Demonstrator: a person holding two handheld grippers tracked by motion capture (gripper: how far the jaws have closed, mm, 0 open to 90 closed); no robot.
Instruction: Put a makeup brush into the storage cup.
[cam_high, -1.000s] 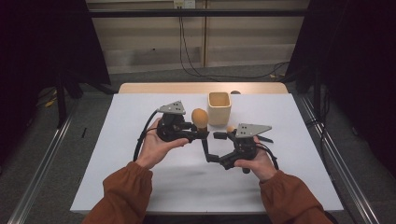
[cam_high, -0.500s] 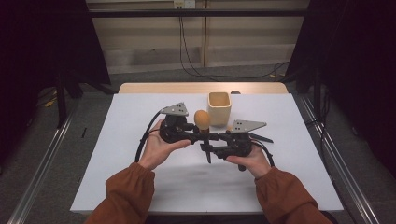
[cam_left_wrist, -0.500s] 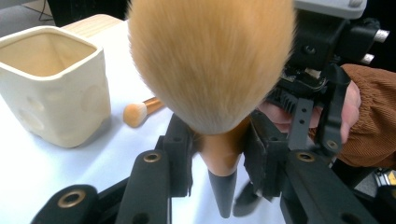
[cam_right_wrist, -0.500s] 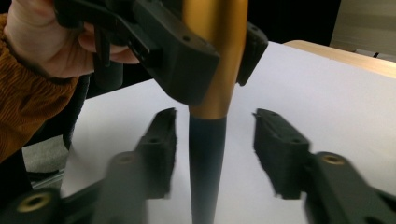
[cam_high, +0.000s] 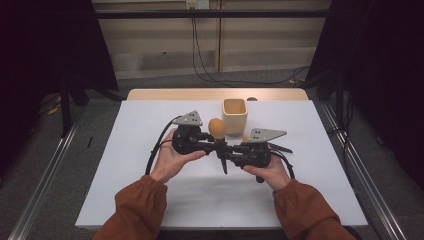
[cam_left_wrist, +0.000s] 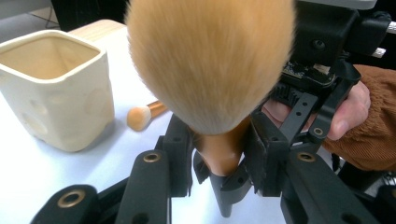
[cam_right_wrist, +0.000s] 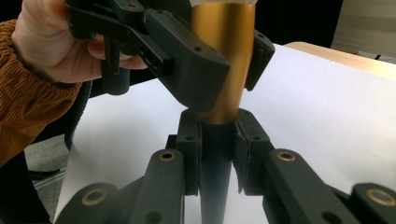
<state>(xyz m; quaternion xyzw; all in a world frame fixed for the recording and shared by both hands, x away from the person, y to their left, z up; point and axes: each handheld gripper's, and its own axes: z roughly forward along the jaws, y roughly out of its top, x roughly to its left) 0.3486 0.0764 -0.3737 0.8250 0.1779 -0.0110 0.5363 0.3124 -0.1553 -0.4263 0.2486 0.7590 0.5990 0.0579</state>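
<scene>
while the cup (cam_high: 235, 115) at the far middle of the table (cam_high: 125, 175) is empty, the work looks early: the large brush (cam_high: 217, 128) is lifted but not yet stowed, and a small brush (cam_left_wrist: 142, 115) lies beside the cup. going left to right, the left gripper (cam_high: 212, 145) pinches the brush's golden ferrule, then the right gripper (cam_high: 227, 151) clamps the dark handle just below. the brush stands near upright, bristles up, handle tip down, held above the table's middle.
</scene>
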